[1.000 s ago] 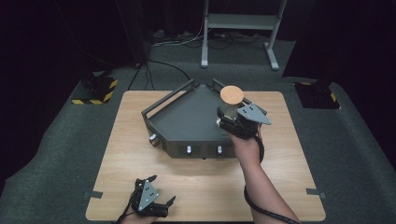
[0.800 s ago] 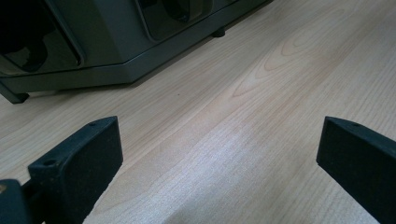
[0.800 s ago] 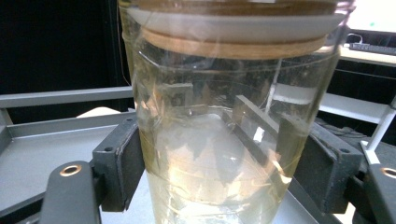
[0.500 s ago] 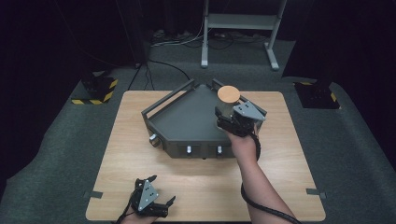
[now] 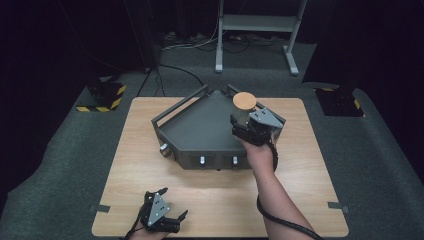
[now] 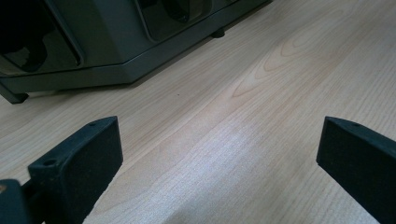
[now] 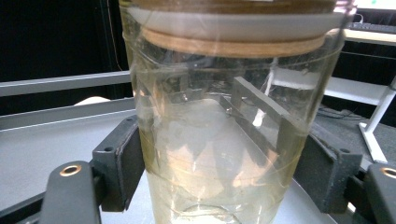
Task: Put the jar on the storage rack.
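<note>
A clear glass jar with a round wooden lid stands upright over the right part of a dark grey five-sided tray. My right gripper is shut on the jar, one black pad pressing each side of the glass. Whether the jar's base rests on the tray floor I cannot tell. My left gripper lies near the table's front edge, open, its two pads wide apart over bare wood with nothing between them.
The tray sits mid-table on a light wooden table; it has raised rail walls and small knobs on its front face. Dark carpet surrounds the table, with a metal stand and cables behind.
My right gripper with the jar has shifted slightly left over the tray. The left gripper has not moved.
</note>
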The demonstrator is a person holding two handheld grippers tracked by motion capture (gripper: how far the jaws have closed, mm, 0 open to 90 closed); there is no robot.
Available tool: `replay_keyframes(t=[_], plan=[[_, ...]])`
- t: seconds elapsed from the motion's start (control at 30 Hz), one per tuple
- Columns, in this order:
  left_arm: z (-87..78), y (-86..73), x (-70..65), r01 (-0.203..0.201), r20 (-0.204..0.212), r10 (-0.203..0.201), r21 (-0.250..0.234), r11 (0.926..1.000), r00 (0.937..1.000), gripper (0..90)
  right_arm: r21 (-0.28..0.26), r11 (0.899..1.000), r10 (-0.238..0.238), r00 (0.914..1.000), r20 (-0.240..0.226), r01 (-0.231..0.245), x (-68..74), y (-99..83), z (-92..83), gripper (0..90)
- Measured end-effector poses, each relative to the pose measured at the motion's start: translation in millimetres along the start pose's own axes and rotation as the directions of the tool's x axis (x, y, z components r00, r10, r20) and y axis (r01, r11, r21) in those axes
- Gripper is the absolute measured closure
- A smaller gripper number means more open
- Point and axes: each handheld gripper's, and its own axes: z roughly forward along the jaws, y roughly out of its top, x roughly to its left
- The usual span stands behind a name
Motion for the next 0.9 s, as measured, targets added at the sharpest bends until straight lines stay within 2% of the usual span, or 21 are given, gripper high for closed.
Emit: replay_keyframes(t=[0.53,0.83,0.9], plan=[[-0.2,-0.2,-0.2,0.001,-0.001,-0.001,-0.004,1.0,1.0,0.8,0.001,1.0,0.003,1.0,-0.004,-0.003,-1.0,-1.1,0.6,23.8],[0.0,0.0,-0.2,-0.001,0.001,0.001,-0.001,1.0,1.0,0.8,-0.012,1.0,0.011,0.9999,-0.005,-0.011,1.3,2.1,-3.6,13.1],[0.1,0.0,-0.4,-0.002,0.0,0.002,0.0,1.0,1.0,0.8,-0.022,1.0,0.02,0.9998,-0.004,-0.02,2.1,4.4,-5.8,6.3]])
